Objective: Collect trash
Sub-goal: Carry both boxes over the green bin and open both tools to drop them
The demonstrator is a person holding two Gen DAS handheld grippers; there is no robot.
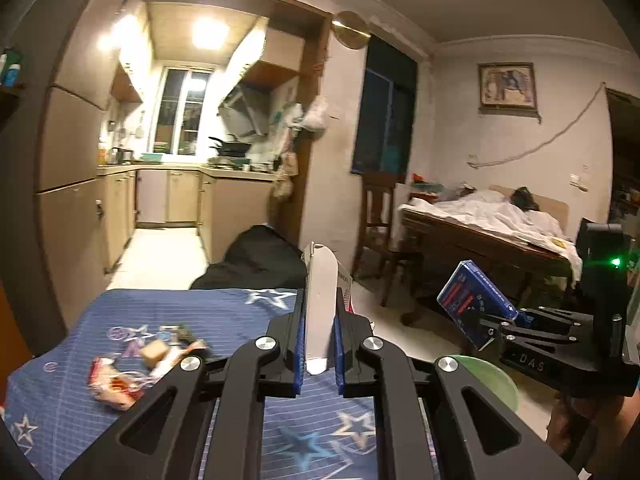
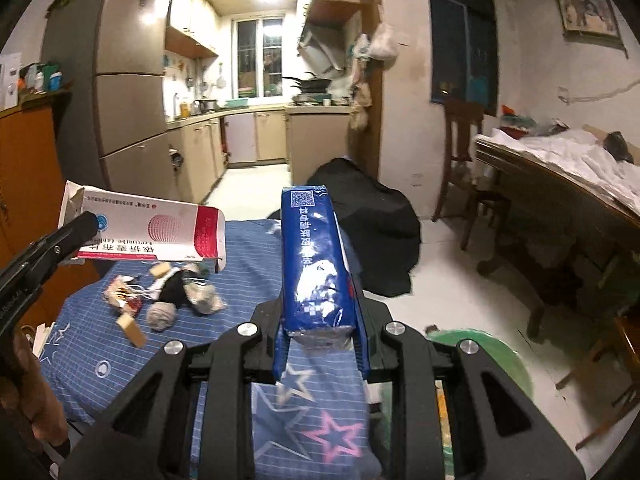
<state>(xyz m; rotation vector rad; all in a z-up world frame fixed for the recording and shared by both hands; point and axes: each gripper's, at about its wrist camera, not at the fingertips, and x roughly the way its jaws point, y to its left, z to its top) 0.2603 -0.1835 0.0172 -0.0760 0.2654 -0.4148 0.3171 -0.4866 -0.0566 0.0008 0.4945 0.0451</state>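
- Two boxes are held up above the star-print blue cloth point(image 2: 248, 248), one in each tongs.
- Left tongs point(image 1: 319, 344) are clamped on a flat white carton point(image 2: 152, 232) with a red end band and red print, seen edge-on from its own camera.
- Right tongs point(image 2: 320, 336) grip a long blue box point(image 2: 312, 256), glossy, white lettering, a QR code at its far end.
- More scraps point(image 2: 168, 296), wrappers and grey wads, lie on the cloth.
- Green bin point(image 2: 492, 356) sits below right.
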